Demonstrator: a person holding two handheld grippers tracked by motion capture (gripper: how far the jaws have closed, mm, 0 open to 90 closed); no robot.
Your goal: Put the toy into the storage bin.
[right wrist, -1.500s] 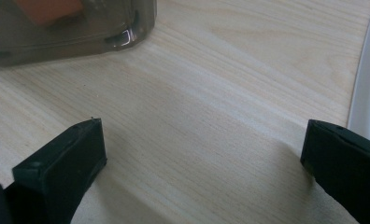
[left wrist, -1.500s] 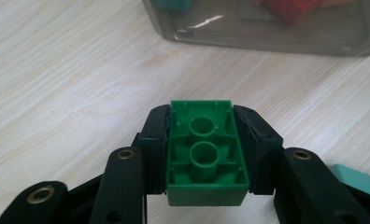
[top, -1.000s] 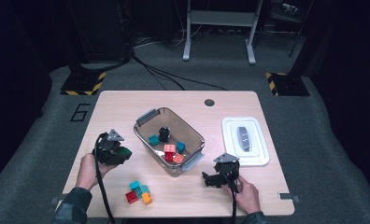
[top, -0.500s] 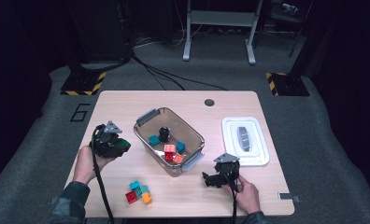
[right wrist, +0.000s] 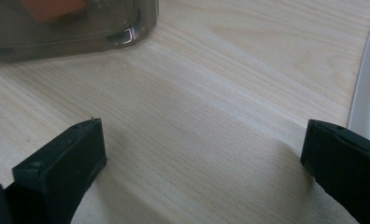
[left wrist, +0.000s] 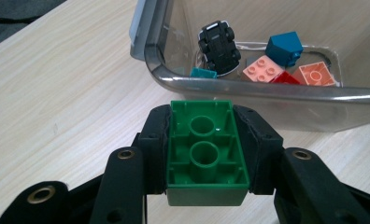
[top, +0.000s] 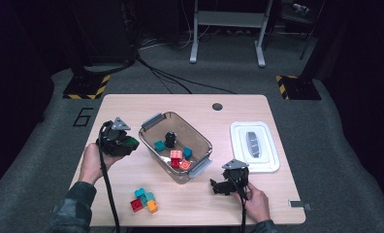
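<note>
Jaws of our left gripper [left wrist: 204, 154] squeeze a green block [left wrist: 205, 149] beside the clear box [left wrist: 267, 100]. Our right gripper [right wrist: 202, 163] sits wide open over the table [right wrist: 211, 107], holding nothing.

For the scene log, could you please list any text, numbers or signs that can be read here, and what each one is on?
"6": a dark numeral on the grey floor beside the table's far left corner.
No lettering can be read on the bricks, the clear bin, the white lid or either gripper.
</note>
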